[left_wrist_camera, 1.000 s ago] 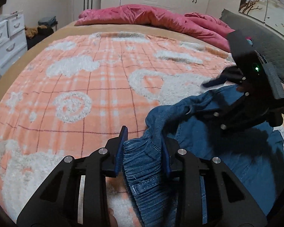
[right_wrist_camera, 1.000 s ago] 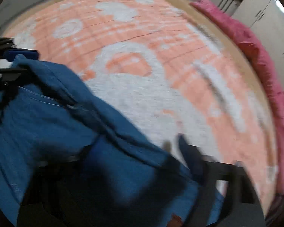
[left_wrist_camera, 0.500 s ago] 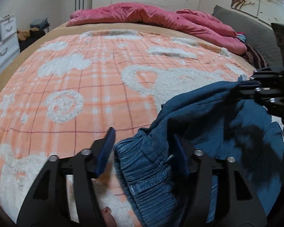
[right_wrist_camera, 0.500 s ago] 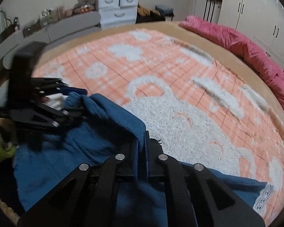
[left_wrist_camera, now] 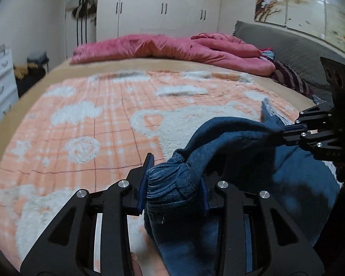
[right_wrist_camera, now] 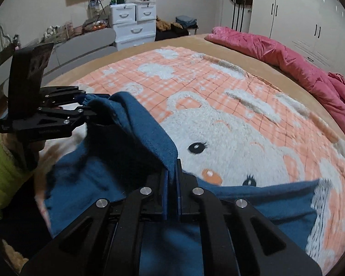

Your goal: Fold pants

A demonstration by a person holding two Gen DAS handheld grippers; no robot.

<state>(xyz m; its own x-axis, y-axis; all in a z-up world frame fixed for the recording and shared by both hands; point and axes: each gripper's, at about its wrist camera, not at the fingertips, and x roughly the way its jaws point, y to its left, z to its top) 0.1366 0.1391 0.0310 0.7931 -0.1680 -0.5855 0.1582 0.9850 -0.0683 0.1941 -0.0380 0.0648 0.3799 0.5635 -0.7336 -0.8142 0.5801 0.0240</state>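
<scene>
Blue denim pants [left_wrist_camera: 294, 181] lie on the orange and white bear blanket [left_wrist_camera: 92, 124]. My left gripper [left_wrist_camera: 173, 185] is shut on the bunched elastic waistband [left_wrist_camera: 170, 184] and holds it above the bed. My right gripper [right_wrist_camera: 171, 191] is shut on a thin fold of the pants' edge [right_wrist_camera: 149, 133]; it also shows in the left wrist view [left_wrist_camera: 285, 131]. The fabric stretches raised between both grippers. The left gripper shows in the right wrist view [right_wrist_camera: 85, 108], clamped on the waistband. The rest of the pants [right_wrist_camera: 253, 207] rest on the blanket.
A pink duvet [left_wrist_camera: 172, 48] lies along the far side of the bed, with a striped pillow [left_wrist_camera: 292, 78] and grey headboard [left_wrist_camera: 299, 46] at right. White drawers [right_wrist_camera: 133, 25] and a grey sofa [right_wrist_camera: 85, 43] stand beyond the bed. White wardrobes [left_wrist_camera: 161, 7] line the wall.
Both grippers have lifted, raising the waistband and the pants' edge off the blanket. The left jaws closed from wide apart onto the waistband. The right stayed shut on the fabric.
</scene>
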